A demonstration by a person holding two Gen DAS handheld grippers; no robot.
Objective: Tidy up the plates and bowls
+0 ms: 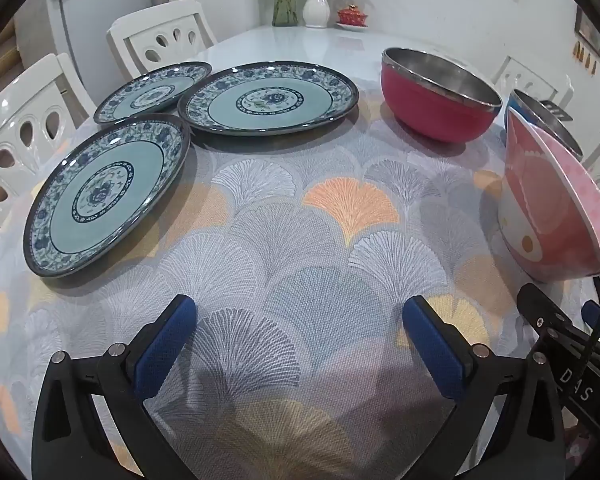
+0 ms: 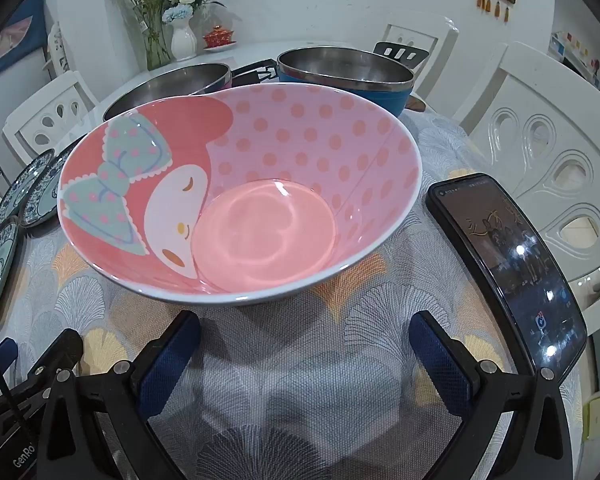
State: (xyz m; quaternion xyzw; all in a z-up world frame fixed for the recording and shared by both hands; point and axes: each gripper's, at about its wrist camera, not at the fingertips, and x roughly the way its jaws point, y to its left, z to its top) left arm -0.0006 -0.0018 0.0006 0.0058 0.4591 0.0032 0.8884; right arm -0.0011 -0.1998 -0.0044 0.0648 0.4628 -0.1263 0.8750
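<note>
Three blue floral plates lie on the patterned cloth in the left wrist view: near left (image 1: 104, 196), far left (image 1: 154, 92), middle (image 1: 268, 98). A red steel bowl (image 1: 440, 100) stands at the right, a blue steel bowl (image 1: 540, 120) behind a pink cartoon bowl (image 1: 552, 208). My left gripper (image 1: 300, 340) is open and empty over bare cloth. My right gripper (image 2: 304, 356) is open and empty, just short of the pink bowl (image 2: 240, 200). Behind it stand the red bowl (image 2: 168, 84) and the blue bowl (image 2: 344, 76). The plates (image 2: 20, 200) show at the left edge.
A black phone (image 2: 512, 268) lies on the cloth right of the pink bowl. White chairs (image 1: 24, 128) ring the table. A vase of flowers (image 1: 316, 4) and a small red lidded dish (image 1: 352, 16) stand at the table's far end.
</note>
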